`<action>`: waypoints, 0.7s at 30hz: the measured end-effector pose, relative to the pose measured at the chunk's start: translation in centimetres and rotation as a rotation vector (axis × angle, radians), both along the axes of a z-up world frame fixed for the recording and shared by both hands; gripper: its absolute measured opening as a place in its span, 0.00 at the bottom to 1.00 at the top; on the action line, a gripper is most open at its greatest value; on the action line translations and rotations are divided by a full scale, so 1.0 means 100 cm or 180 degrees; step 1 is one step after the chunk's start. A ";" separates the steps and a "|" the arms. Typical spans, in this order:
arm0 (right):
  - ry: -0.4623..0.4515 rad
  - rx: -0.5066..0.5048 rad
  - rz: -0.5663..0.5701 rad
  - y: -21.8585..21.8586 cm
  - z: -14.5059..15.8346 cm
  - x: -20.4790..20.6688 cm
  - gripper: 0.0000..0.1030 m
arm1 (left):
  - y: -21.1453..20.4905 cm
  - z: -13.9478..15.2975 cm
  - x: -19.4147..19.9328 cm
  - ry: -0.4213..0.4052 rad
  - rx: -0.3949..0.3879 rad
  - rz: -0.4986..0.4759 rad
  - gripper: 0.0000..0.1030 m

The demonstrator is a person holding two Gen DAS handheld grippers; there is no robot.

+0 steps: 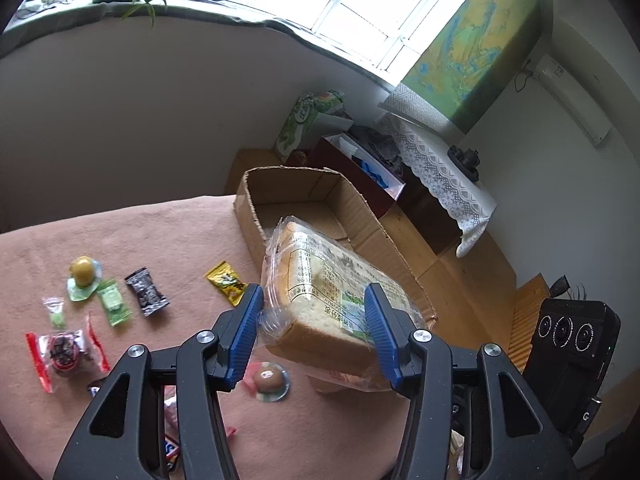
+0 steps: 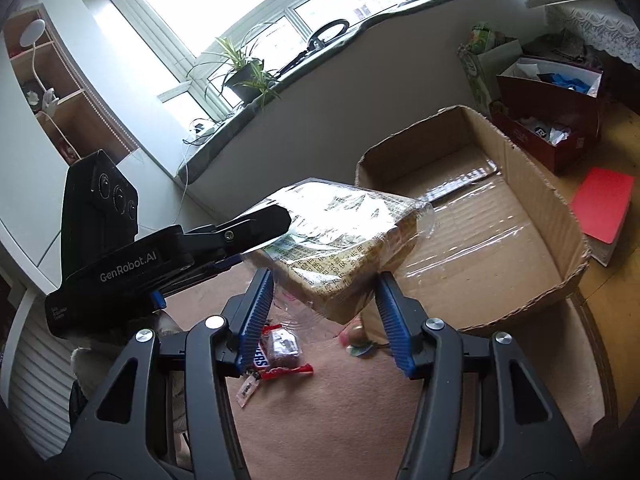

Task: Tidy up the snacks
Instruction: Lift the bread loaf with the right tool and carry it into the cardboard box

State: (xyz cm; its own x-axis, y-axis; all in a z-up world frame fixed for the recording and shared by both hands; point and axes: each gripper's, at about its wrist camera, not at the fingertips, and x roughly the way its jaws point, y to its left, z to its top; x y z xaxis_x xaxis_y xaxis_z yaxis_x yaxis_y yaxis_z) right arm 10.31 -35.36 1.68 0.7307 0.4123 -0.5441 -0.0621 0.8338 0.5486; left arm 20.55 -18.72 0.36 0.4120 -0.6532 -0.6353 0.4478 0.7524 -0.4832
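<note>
Carrying clear-wrapped sliced bread loaf (image 1: pixel 320 300) clamped by both grippers, left (image 1: pixel 314 332) and right (image 2: pixel 326 316); brown cardboard box (image 2: pixel 560 240) empty; small wrapped candies (image 1: pixel 146 291) left on pink cloth (image 1: pixel 160 232).

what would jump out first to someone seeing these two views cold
The bagged loaf of bread held in the air between both grippers, left gripper and right gripper clamped on it, just before the open cardboard box, which looks empty. Next, the small wrapped snacks scattered over the pink cloth to the left in the left wrist view.
</note>
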 end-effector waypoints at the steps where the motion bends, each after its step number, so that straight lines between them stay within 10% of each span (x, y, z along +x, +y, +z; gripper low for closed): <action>1: 0.0001 -0.0028 -0.0036 -0.006 0.000 0.000 0.54 | -0.006 -0.002 0.001 0.0013 -0.0017 -0.0039 0.49; 21: 0.0164 -0.0276 -0.0282 -0.070 -0.020 0.008 0.54 | -0.075 -0.029 0.018 0.0208 0.0101 -0.0250 0.51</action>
State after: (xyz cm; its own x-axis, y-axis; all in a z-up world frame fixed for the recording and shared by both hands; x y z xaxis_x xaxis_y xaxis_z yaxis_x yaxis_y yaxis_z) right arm 11.12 -42.40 -0.32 0.7323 0.2971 -0.6127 0.0405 0.8792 0.4747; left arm 22.32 -26.18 -2.49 0.3172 -0.6609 -0.6802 0.4742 0.7316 -0.4897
